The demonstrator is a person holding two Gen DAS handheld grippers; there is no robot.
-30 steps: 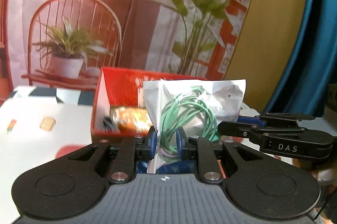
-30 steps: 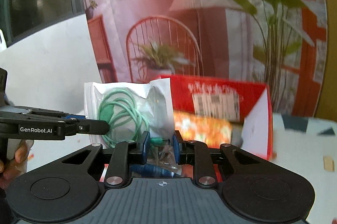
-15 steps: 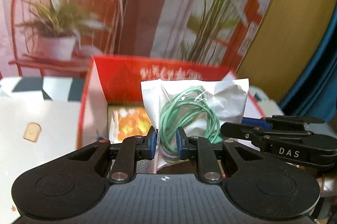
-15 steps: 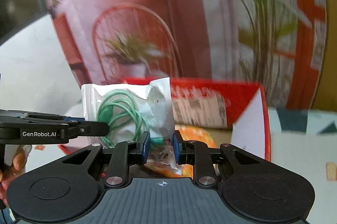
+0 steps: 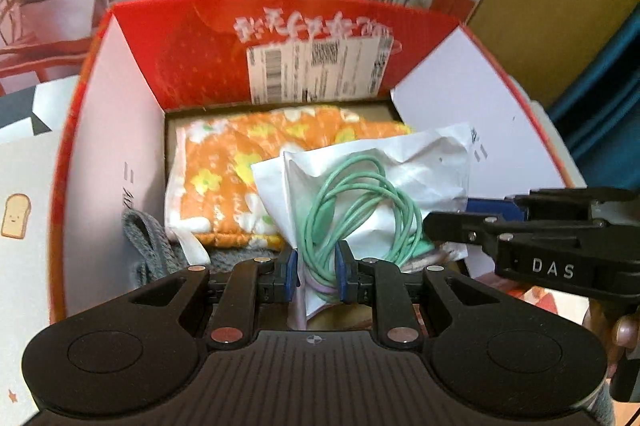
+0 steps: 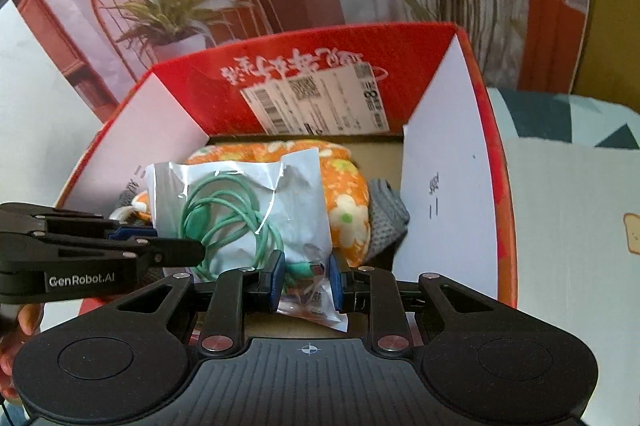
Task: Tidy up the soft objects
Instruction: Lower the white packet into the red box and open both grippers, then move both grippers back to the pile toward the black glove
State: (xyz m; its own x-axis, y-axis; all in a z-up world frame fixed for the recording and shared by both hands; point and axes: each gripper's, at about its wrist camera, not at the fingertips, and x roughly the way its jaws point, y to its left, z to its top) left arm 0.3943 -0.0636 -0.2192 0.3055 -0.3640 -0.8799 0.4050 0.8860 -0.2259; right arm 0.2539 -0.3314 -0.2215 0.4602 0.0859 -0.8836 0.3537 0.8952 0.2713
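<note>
One box (image 5: 120,129), one bag (image 5: 400,169), two cloths (image 5: 224,161).

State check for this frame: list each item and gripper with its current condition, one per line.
Left gripper: shut on the cable bag.
Right gripper: shut on the cable bag.
Cable bag: crumpled, held over the red box.
Red box: open, flaps up.
Orange floral cloth: folded, inside the box.
Grey knit: inside, beside the cloth.

Box (image 5: 116,129) nrly full: orange cloth (image 5: 224,177), grey knit (image 5: 148,246).
</note>
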